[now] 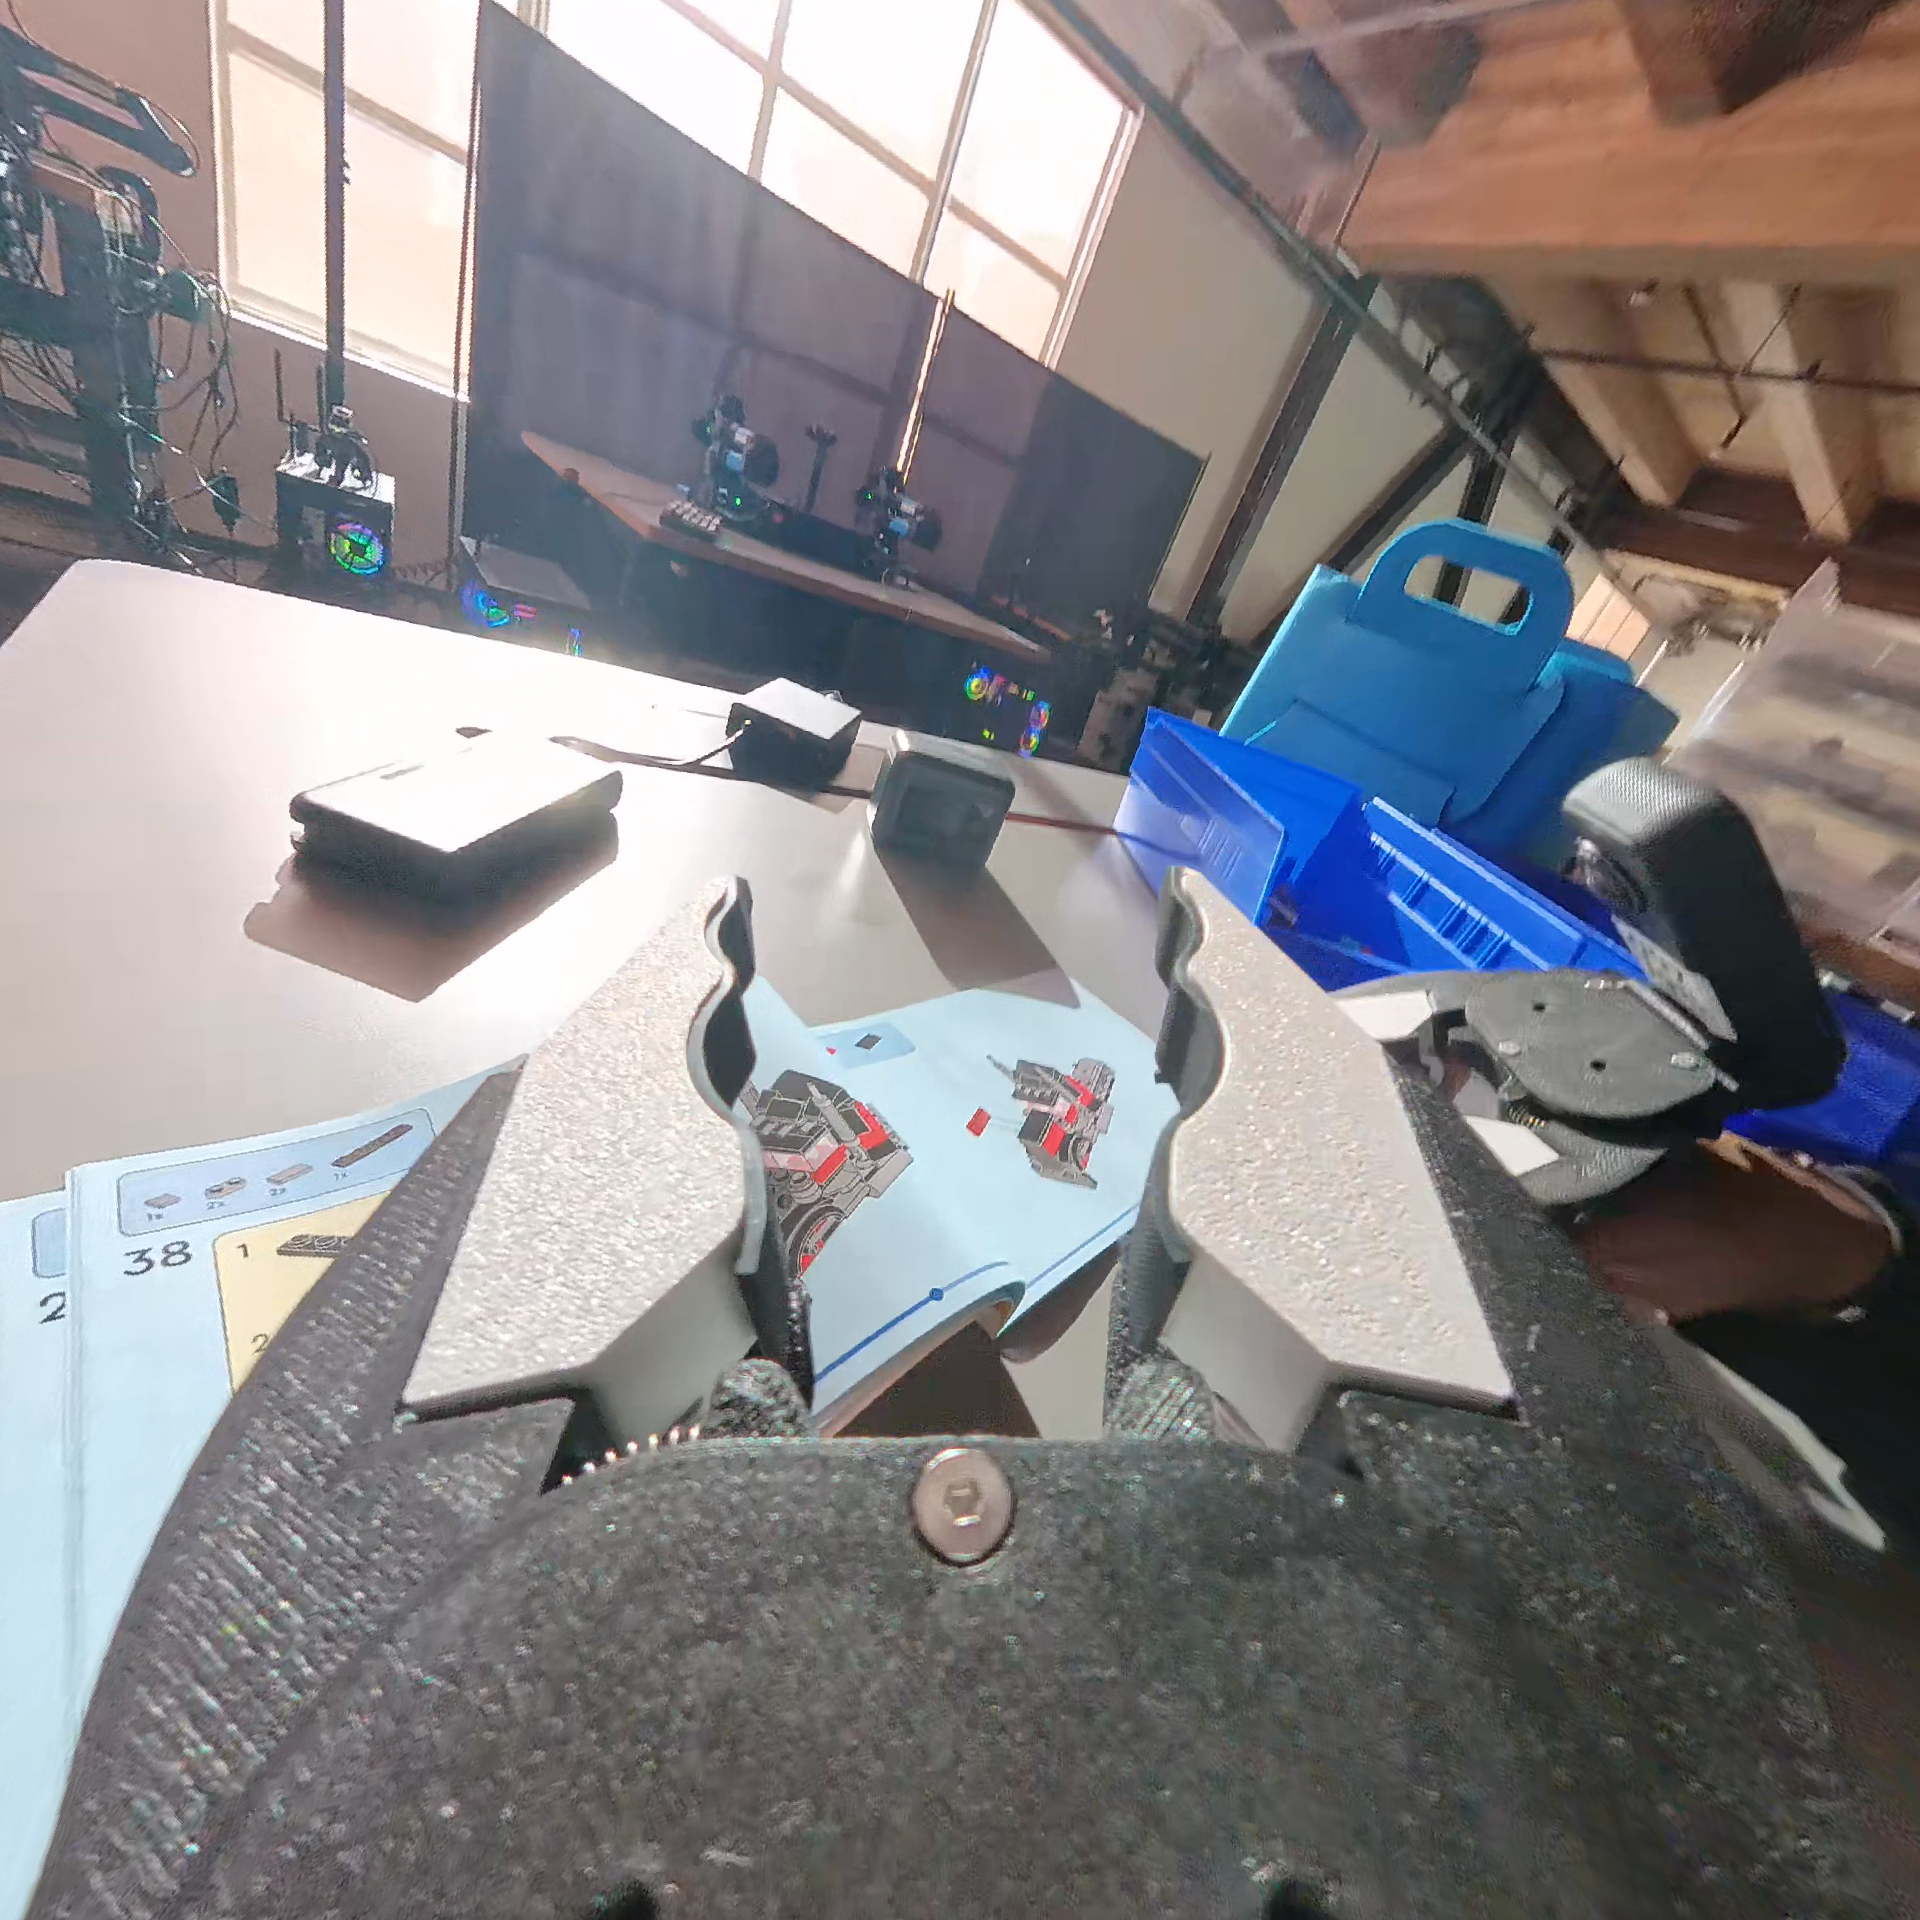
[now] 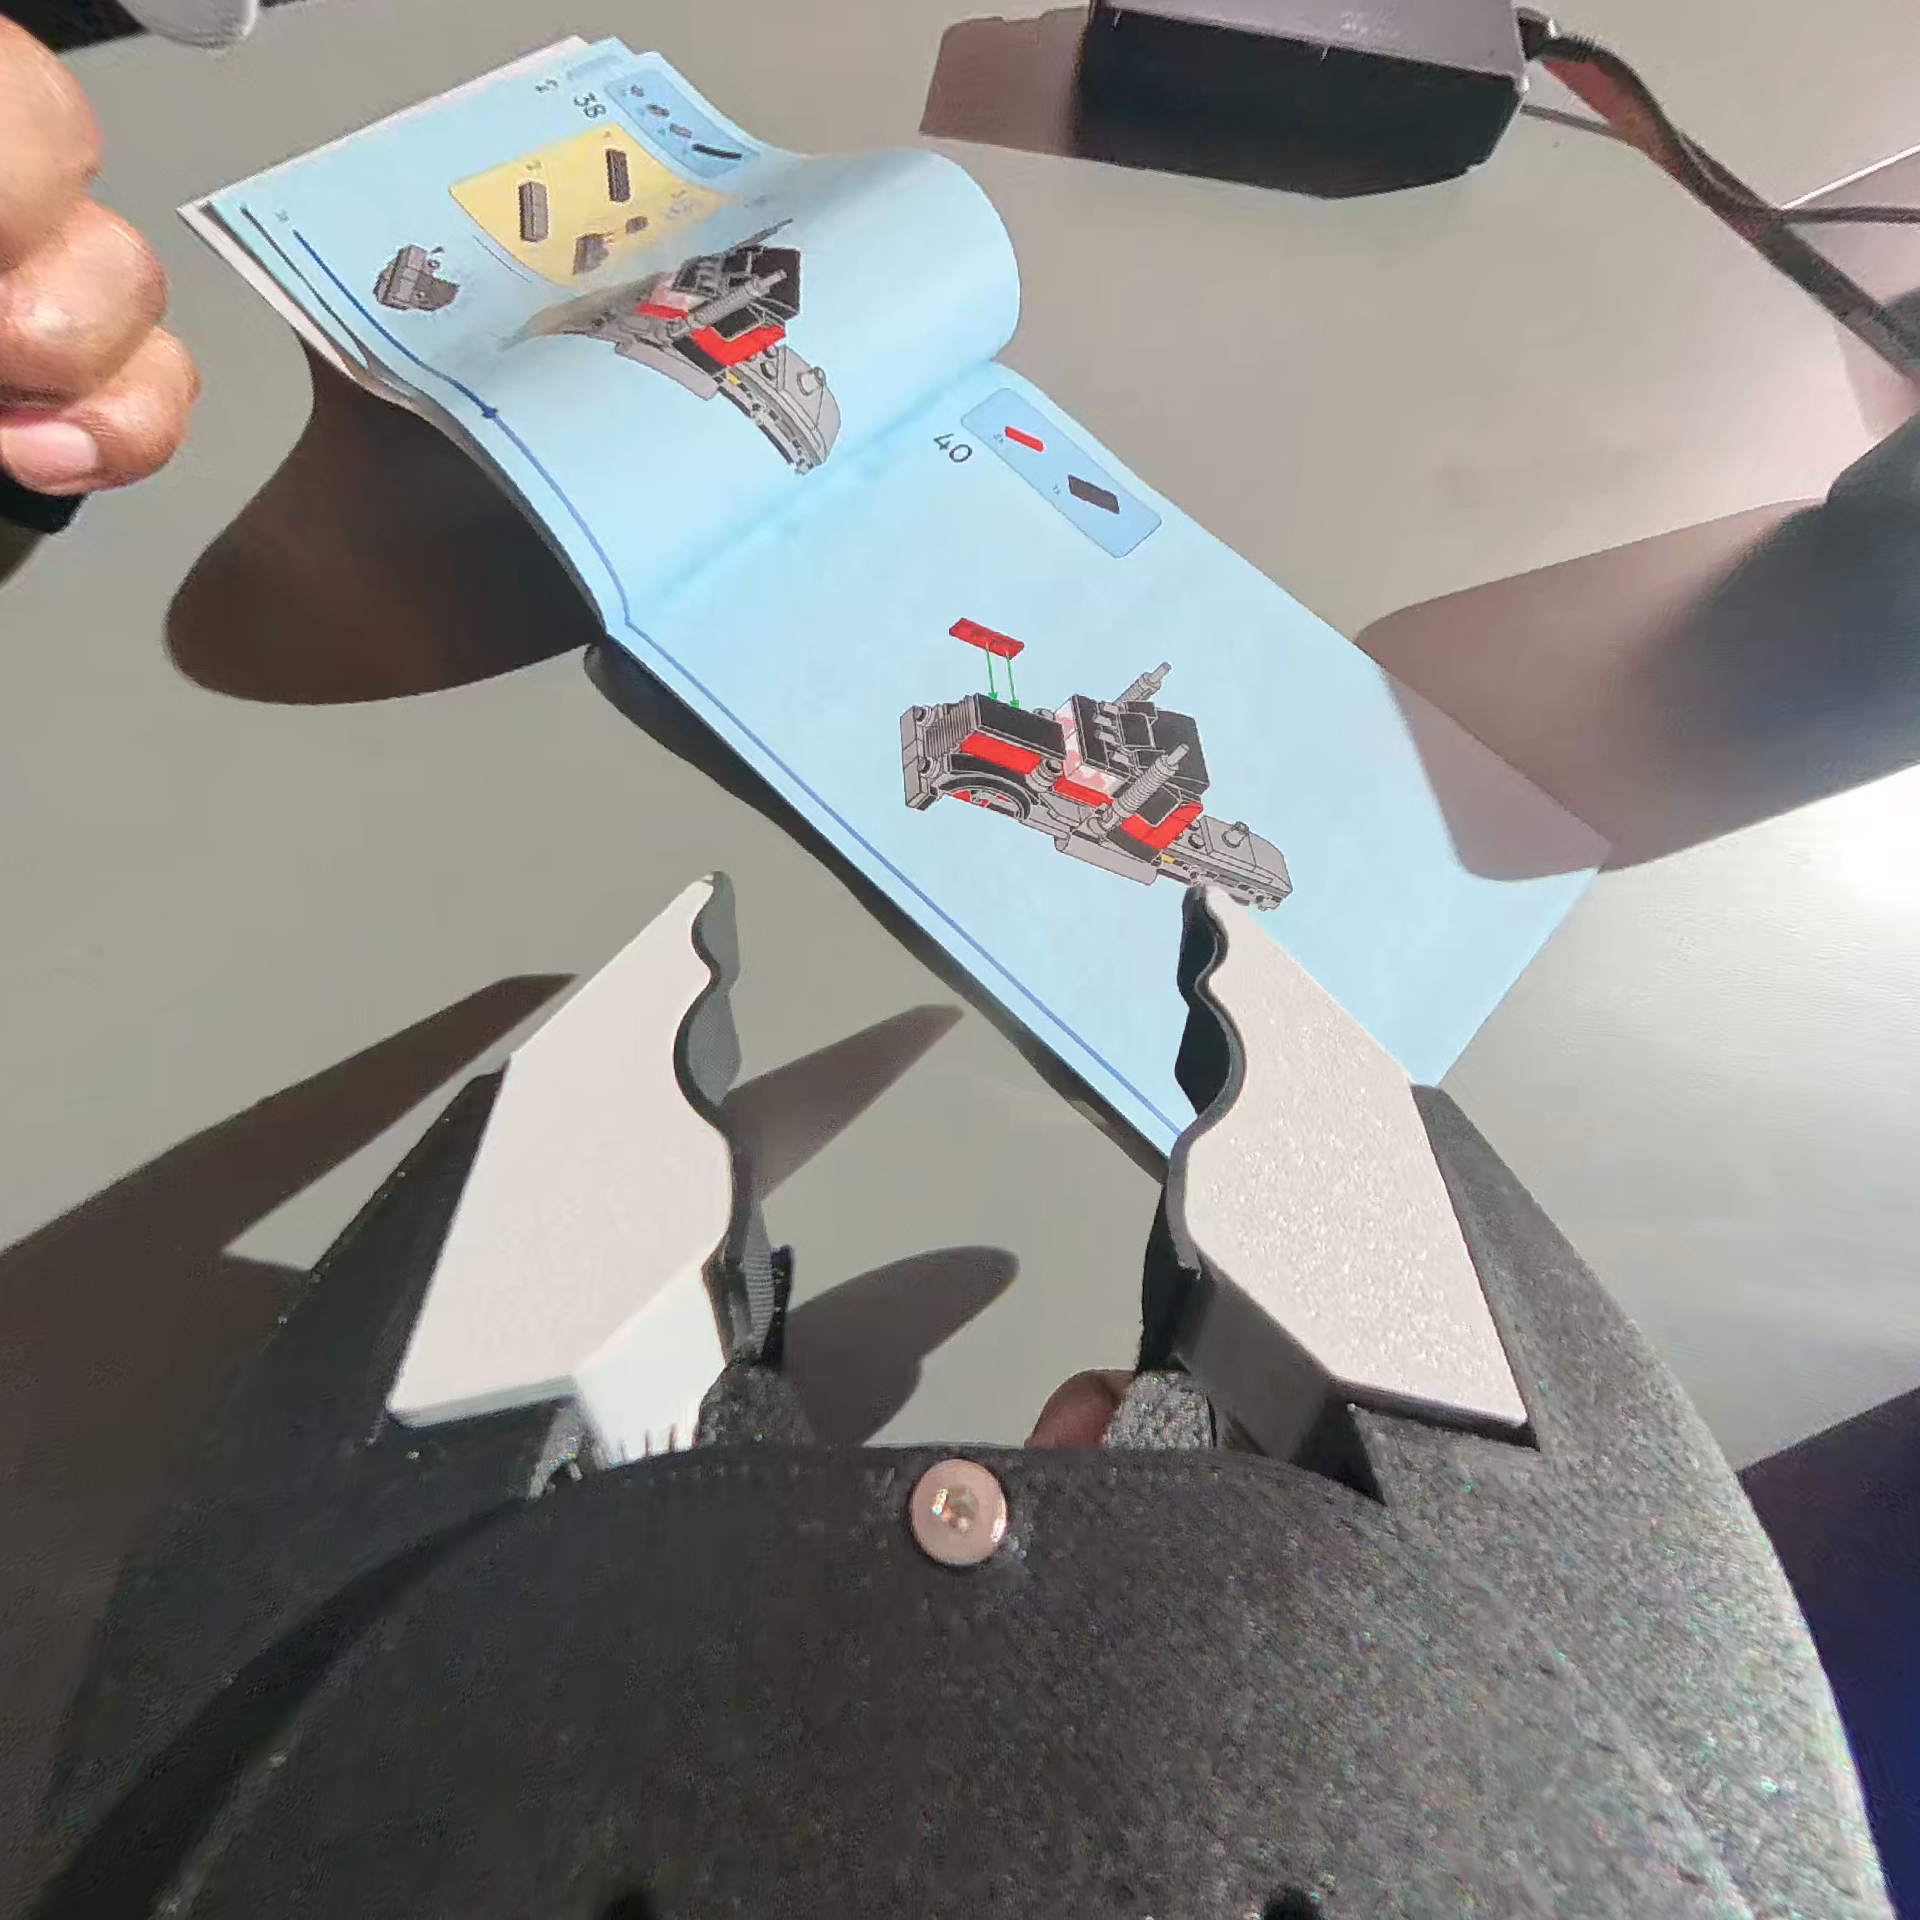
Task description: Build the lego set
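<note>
The Lego instruction booklet [image 2: 831, 540] lies open on the grey table [image 2: 312, 831], with light blue pages that picture a grey, black and red vehicle. One page [image 2: 914, 229] curls up at the far side. My right gripper [image 2: 956, 899] is open and empty just above the booklet's near edge, its right finger [image 2: 1320, 1143] over the page corner. My left gripper [image 1: 956, 904] is open and empty, low over the booklet [image 1: 935, 1091]. The right gripper's body [image 1: 1600, 1049] shows at the right of the left wrist view. No loose bricks show.
Blue plastic bins [image 1: 1299, 831] and a blue folder [image 1: 1455, 675] stand at the table's right. A flat black device [image 1: 457, 821], a black box [image 1: 795, 727] with a cable and a small grey cube [image 1: 940, 800] lie farther back. A hand [image 2: 73, 312] is beside the booklet's far left.
</note>
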A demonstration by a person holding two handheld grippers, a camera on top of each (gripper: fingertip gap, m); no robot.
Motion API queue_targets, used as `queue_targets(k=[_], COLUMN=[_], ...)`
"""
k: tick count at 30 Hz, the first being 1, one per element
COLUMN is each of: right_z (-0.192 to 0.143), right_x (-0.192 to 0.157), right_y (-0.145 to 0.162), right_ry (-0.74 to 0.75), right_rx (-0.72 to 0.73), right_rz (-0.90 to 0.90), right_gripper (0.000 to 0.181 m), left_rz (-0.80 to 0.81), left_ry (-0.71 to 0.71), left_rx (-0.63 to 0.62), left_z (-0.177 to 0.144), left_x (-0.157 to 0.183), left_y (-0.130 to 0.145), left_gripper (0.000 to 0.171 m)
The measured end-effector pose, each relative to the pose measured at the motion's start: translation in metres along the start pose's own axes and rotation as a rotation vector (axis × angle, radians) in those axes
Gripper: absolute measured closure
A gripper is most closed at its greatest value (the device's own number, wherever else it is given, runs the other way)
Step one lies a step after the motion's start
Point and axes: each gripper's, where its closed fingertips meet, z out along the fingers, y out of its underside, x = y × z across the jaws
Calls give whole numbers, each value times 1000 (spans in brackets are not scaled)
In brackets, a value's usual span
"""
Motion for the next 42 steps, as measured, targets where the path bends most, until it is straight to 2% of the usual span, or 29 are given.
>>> queue_targets(k=[5, 11, 15, 18, 22, 24, 26, 28, 31, 35, 42], right_z=[3, -4, -14, -18, -20, -24, -28, -33, -45, -54, -52], right_x=[5, 8, 6, 2, -1, -5, -6, -7, -8, -14, -8], right_y=[6, 3, 8, 10, 4, -3, -8, -11, -11, -11, -9], right_ry=[16, 47, 26, -7, -23, -34, -41, -48, -42, -60, -128], right_rx=[-40, 3, 19, 25, 66, 112, 157, 201, 257, 296, 284], right_rz=[32, 37, 73, 84, 72, 79, 97, 121, 150, 132, 235], right_gripper=[93, 85, 80, 75, 73, 73, 73, 73, 73, 79, 86], left_rz=[76, 36, 73, 152, 288, 350, 367, 372, 431, 427, 412], left_ry=[-12, 4, 16, 21, 105, 186, 274, 346, 358, 392, 389], left_rx=[-91, -71, -157, -293, -497, -583, -656, -729, -892, -956, -1040], left_z=[8, 3, 7, 35, 108, 145, 167, 174, 168, 163, 158], left_x=[3, 2, 5, 10, 28, 39, 55, 68, 67, 71, 61], left_y=[15, 10, -1, -19, -30, -10, 25, 68, 119, 138, 160], left_gripper=[92, 89, 74, 63, 53, 51, 52, 54, 56, 65, 67])
